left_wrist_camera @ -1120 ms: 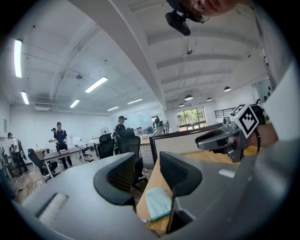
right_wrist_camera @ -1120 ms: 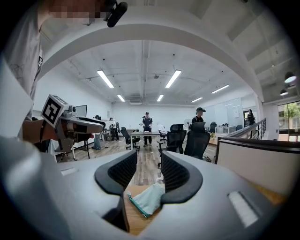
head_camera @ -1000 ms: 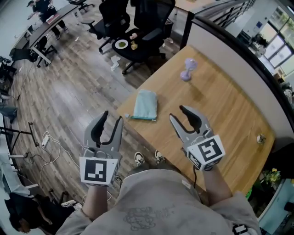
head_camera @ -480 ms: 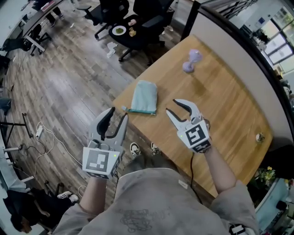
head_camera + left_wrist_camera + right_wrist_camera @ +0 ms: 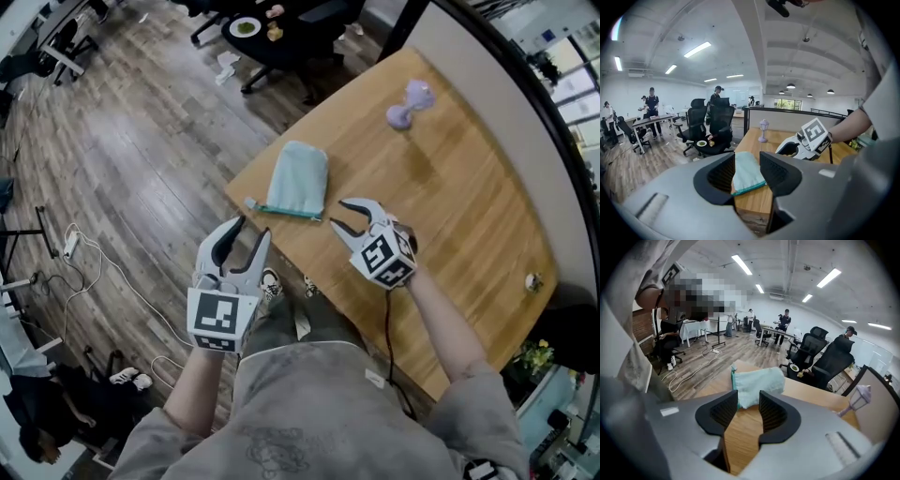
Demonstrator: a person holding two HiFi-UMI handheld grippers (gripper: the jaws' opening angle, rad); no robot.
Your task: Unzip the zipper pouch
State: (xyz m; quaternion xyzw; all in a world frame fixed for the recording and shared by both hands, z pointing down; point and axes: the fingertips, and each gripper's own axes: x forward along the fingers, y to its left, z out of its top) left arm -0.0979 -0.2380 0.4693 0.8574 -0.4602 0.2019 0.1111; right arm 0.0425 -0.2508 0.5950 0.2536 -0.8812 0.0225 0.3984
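Left gripper (image 5: 251, 230) and right gripper (image 5: 339, 215) gape empty; we should pin the pouch (image 5: 298, 178), pinching its zipper pull (image 5: 250, 202) squarely

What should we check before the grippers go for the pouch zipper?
1. Pouch lies flat on the table, near its corner: ok.
2. Teal zipper edge faces the person: ok.
3. Zipper pull location: cannot tell; a small tab sticks out at the edge's left end.
4. Left gripper open, nothing between the jaws: ok, but it is off the table's edge.
5. Right gripper open and empty, over the table short of the pouch: ok.
6. Purple lamp stands well away from the pouch: ok.
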